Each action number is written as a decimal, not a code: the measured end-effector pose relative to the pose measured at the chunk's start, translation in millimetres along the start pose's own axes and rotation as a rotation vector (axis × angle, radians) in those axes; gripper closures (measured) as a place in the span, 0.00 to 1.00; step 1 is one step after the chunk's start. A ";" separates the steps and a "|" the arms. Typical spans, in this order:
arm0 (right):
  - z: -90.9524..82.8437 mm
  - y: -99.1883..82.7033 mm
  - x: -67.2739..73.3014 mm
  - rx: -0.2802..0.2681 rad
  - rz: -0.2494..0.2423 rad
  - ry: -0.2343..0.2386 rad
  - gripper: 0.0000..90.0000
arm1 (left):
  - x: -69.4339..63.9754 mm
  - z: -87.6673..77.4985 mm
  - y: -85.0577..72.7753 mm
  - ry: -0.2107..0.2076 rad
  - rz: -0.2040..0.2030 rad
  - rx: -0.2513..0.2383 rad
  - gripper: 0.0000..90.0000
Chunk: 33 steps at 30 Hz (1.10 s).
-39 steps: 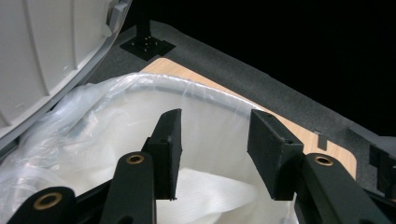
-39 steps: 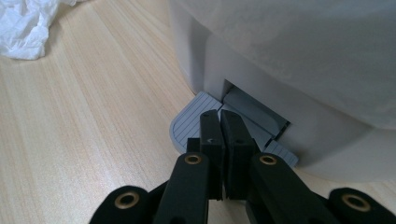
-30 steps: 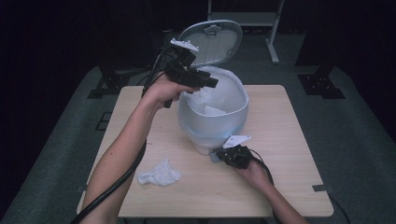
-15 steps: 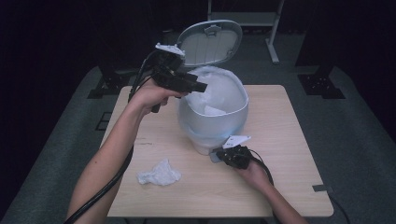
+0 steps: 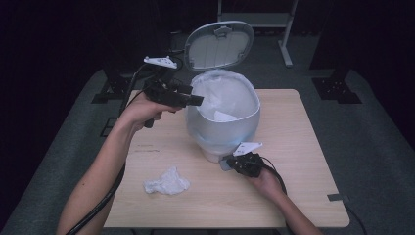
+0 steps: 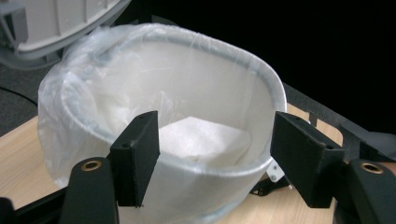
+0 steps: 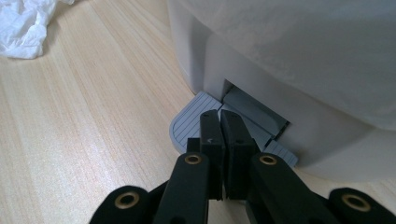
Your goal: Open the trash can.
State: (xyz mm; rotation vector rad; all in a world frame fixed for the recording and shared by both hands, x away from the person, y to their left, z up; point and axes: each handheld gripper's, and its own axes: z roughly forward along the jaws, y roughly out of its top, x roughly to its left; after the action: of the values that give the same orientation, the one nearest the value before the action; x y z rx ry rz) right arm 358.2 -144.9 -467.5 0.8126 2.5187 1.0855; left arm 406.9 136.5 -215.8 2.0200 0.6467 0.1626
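On table: bin (image 5: 222, 122) lid up | left fingers (image 6: 135, 163) spreading, empty | right fingers (image 7: 219, 140) together on pedal (image 7: 187, 123) | tissue (image 5: 166, 182) apart

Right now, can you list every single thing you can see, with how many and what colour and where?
Pedal bin: one, pale grey-white, middle of the table, standing open.
Bin lid: one, grey, tipped up behind the bin.
Bin liner: one, clear plastic, folded over the rim.
Tissue in the bin: one, white, lying inside.
Pedal: one, grey, at the bin's foot.
Crumpled tissue: one, white, front left of the table.
Table: one, light wood.
Left gripper: black, open, at the bin's rim, holding nothing.
Right gripper: black, shut, tips on the pedal.
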 end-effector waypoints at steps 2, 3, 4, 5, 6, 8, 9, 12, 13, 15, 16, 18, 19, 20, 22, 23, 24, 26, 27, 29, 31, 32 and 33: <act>0.0 0.0 0.1 0.000 0.001 0.000 0.98 | -0.1 -1.5 -3.7 0.004 0.003 0.007 0.34; 0.0 0.1 0.1 0.000 0.000 -0.001 0.98 | -0.1 -2.5 -6.3 0.009 0.002 0.010 0.33; 0.0 0.1 0.1 0.000 0.000 0.000 0.98 | -0.2 -3.4 -8.4 0.013 0.003 0.011 0.32; 0.1 0.0 0.0 0.000 0.000 0.000 0.98 | 0.0 -4.6 -10.6 0.015 0.004 0.013 0.31; 0.1 0.0 0.0 0.000 0.000 0.001 0.98 | 0.2 -5.9 -12.8 0.014 0.004 0.011 0.31; 0.0 0.1 0.0 0.001 -0.002 0.000 0.98 | 0.3 -7.9 -17.6 0.018 0.003 0.009 0.31; 0.0 0.0 0.1 0.000 -0.002 0.000 0.98 | 0.4 -8.8 -20.2 0.022 0.008 0.011 0.31; 0.0 0.0 0.4 0.000 -0.004 -0.002 0.98 | 0.2 -10.8 -28.7 0.021 0.006 0.012 0.30; 0.0 0.0 0.6 0.001 -0.004 -0.004 0.98 | 0.2 -11.3 -31.8 0.022 0.005 0.011 0.30; 0.1 -0.1 0.8 -0.001 -0.010 -0.007 0.98 | 0.6 -12.7 -37.9 0.023 0.002 0.010 0.30; 0.0 -0.1 1.1 -0.001 -0.009 -0.007 0.98 | 0.5 -13.4 -41.1 0.023 -0.005 0.005 0.29; 0.0 -0.4 0.8 -0.002 -0.015 -0.007 0.98 | 1.6 -14.9 -47.8 0.027 -0.004 0.007 0.29; 0.0 -0.5 1.1 -0.002 -0.014 -0.006 0.98 | 2.0 -15.6 -51.4 0.027 -0.008 0.009 0.29; 0.0 -0.6 1.1 -0.002 -0.015 -0.008 0.98 | 2.7 -16.5 -54.9 0.027 -0.010 0.010 0.29; -0.1 -0.6 0.9 -0.002 -0.012 -0.006 0.98 | 4.1 -18.3 -62.2 0.026 -0.015 0.010 0.28; 0.0 -0.6 0.8 -0.002 -0.012 -0.005 0.98 | 4.8 -19.4 -65.8 0.028 -0.019 0.010 0.28; -0.1 -0.5 0.9 -0.001 -0.011 -0.006 0.98 | 5.6 -20.4 -69.6 0.028 -0.024 0.007 0.28; 0.0 0.0 1.5 0.000 -0.009 -0.007 0.98 | 7.0 -21.8 -77.1 0.030 -0.028 0.010 0.28; 0.1 0.0 1.5 -0.001 -0.009 -0.007 0.98 | 7.7 -22.2 -81.7 0.032 -0.029 0.014 0.28; 0.2 -0.6 0.6 -0.004 -0.009 -0.005 0.98 | 8.3 -22.9 -87.9 0.034 -0.034 0.018 0.28; 0.1 -0.5 0.6 -0.002 -0.003 -0.002 0.98 | 9.2 -22.7 -94.9 0.037 -0.037 0.026 0.28; 0.1 -0.3 0.8 -0.002 -0.001 -0.003 0.98 | 9.6 -22.3 -98.3 0.039 -0.036 0.034 0.28; 0.0 -0.2 1.0 -0.001 0.001 -0.003 0.98 | 9.9 -21.7 -102.3 0.038 -0.036 0.040 0.28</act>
State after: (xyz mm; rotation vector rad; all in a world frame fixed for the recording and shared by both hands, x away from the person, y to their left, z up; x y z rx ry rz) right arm 357.3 -144.5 -467.7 0.8146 2.5159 1.0849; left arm 368.8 197.8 -292.1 2.0463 0.7147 0.1687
